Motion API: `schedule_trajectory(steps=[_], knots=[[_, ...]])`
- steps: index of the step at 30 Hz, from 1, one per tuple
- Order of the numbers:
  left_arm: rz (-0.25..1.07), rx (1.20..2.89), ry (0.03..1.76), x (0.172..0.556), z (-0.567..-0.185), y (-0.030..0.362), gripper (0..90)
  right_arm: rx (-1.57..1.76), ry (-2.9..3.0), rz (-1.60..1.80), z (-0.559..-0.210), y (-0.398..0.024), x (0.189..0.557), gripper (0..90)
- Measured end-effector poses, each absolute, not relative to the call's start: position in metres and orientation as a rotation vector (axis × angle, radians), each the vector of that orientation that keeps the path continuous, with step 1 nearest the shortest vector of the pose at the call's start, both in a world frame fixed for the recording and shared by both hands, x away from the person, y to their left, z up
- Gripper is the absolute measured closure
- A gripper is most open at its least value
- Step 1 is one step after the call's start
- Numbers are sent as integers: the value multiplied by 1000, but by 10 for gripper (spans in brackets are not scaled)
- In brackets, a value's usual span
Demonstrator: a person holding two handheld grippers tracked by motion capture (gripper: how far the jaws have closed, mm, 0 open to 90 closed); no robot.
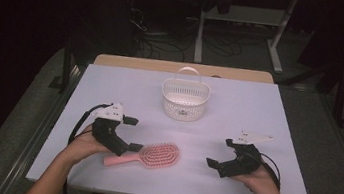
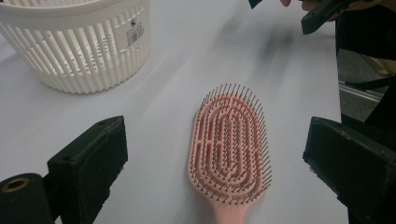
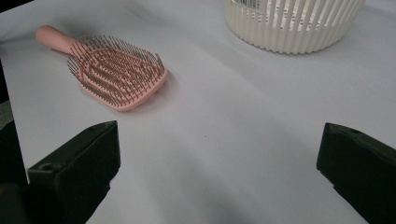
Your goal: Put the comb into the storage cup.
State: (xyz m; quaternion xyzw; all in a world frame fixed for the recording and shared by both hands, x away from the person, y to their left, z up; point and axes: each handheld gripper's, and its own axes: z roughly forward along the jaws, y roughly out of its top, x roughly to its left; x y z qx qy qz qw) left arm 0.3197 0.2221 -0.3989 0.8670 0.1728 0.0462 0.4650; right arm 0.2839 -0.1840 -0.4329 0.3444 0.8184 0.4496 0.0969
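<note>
White plastic basket [image 2: 79, 42] bears a small unreadable label [image 2: 135, 33].

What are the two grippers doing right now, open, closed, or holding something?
Left gripper: open, jaws either side of the pink hairbrush, not gripping it.
Right gripper: open, holding nothing.
</note>
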Motion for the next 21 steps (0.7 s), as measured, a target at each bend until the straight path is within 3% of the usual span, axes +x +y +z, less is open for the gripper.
schedule_trajectory(steps=[21], knots=[[106,2239,425,318,-405,221,77,1019,2425,1330,-433,-184,284,0]])
